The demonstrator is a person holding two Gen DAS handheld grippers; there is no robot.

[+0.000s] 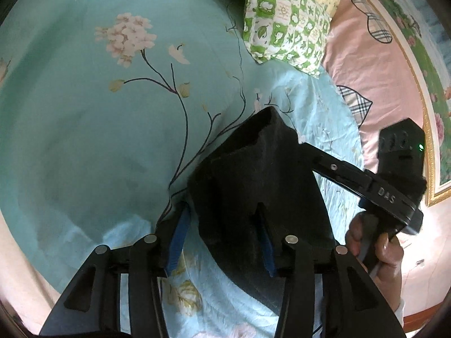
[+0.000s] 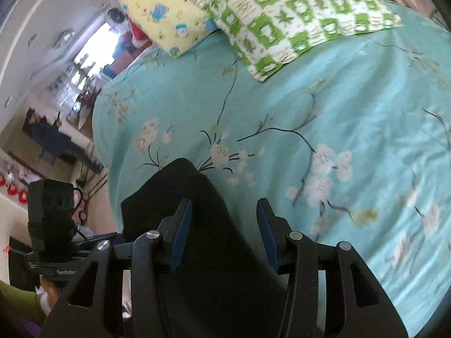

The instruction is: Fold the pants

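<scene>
The black pants (image 1: 253, 186) lie bunched on the teal floral bedsheet (image 1: 84, 129). In the left wrist view my left gripper (image 1: 222, 225) is open, its blue pads apart, and the pants fill the gap and cover the right finger. My right gripper shows there too, held in a hand at the right edge (image 1: 375, 191). In the right wrist view my right gripper (image 2: 224, 225) is open, and the pants (image 2: 197, 225) lie between and under its fingers. My left gripper's body (image 2: 53, 225) is at the left edge.
A green-checked pillow (image 1: 284, 22) and a yellow cartoon pillow (image 2: 160, 8) lie at the head of the bed. A pink sheet (image 1: 375, 56) and a framed picture (image 1: 431, 90) are to the right. The bed's left edge drops toward the room (image 2: 56, 112).
</scene>
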